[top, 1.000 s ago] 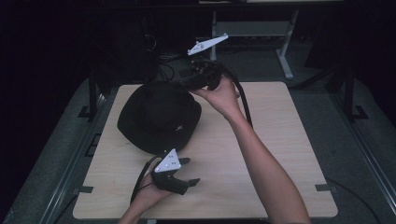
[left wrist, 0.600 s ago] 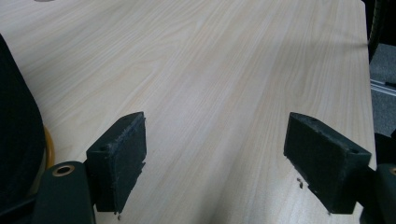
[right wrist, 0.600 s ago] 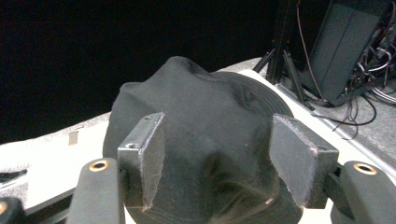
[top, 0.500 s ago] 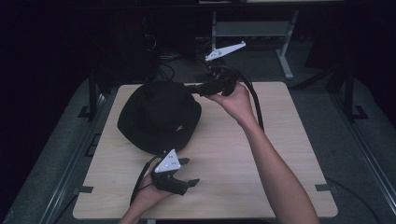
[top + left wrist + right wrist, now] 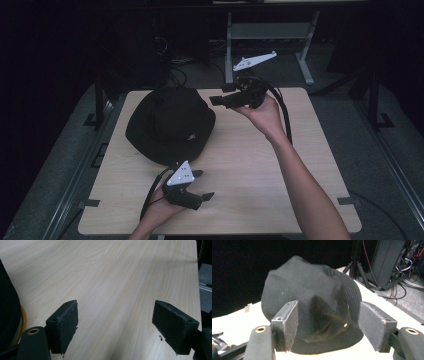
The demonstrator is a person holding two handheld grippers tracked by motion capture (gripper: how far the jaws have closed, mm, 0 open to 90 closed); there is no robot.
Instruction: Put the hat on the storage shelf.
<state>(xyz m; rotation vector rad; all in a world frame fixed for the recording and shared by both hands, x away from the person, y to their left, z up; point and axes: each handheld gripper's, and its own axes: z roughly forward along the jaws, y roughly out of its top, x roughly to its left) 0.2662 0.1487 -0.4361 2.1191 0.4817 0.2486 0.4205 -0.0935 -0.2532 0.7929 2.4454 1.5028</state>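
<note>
A black bucket hat (image 5: 170,122) lies crown-up on the back left of the light wooden table (image 5: 260,170). My right gripper (image 5: 216,100) hovers just off the hat's right brim, pointing left at it, open with nothing between its jaws. In the right gripper view the hat (image 5: 312,300) sits a short way beyond the open right gripper (image 5: 329,315). My left gripper (image 5: 202,185) rests low near the table's front edge, open and empty. In the left gripper view the left gripper (image 5: 115,315) frames bare wood, with the hat's edge (image 5: 7,312) at far left.
Behind the table stands a grey metal frame (image 5: 270,35), with cables (image 5: 175,60) on the floor. Black equipment and wires (image 5: 392,262) sit past the table's far corner. The table's right half is bare wood.
My right gripper has drawn back to the right, away from the hat's brim it was near a second ago. The left gripper and hat have not moved.
</note>
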